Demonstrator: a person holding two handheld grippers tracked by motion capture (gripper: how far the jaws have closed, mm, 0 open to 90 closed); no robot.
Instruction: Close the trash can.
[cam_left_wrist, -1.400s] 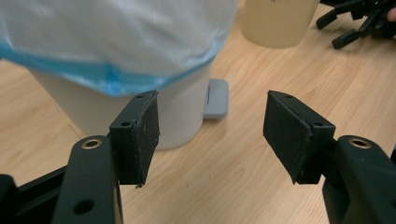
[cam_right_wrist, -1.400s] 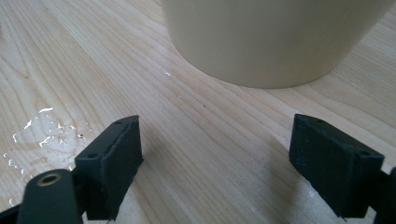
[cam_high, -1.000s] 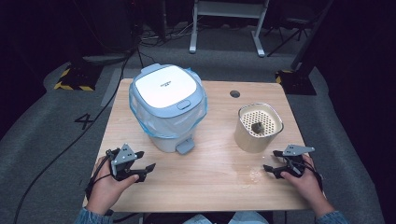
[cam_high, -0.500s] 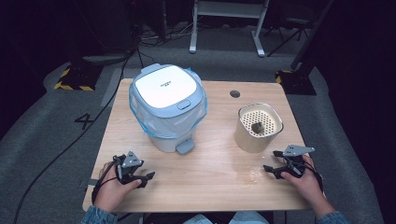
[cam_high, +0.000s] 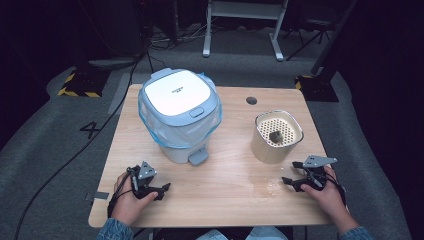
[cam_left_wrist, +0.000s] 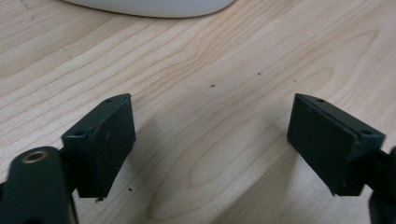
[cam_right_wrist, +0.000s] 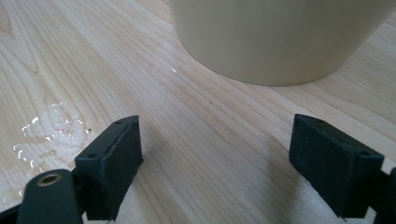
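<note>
A white pedal bin (cam_high: 178, 114) with a light blue rim, lid shut and a clear liner, stands at the table's back left; its pale base (cam_left_wrist: 149, 5) edges the top of the left gripper view. A cream cup (cam_high: 276, 137) with a perforated insert and a dark lump inside stands at right; its wall (cam_right_wrist: 275, 35) looms in the right gripper view. My left gripper (cam_high: 161, 190) rests open near the front left edge, nothing between its pads (cam_left_wrist: 105, 140). My right gripper (cam_high: 290, 182) rests open at front right, just short of the cup, pads (cam_right_wrist: 114, 161) apart over bare wood.
The wooden table (cam_high: 215, 200) has a small wet patch (cam_high: 272, 187) left of my right gripper, also the puddle (cam_right_wrist: 51, 126) in the right gripper view. A round cable hole (cam_high: 251, 100) lies at the back. Grey floor, cables and a stand base (cam_high: 242, 30) surround the table.
My left hand and gripper have drawn back toward the front edge and slightly right. The right gripper, bin and cup have stayed put.
</note>
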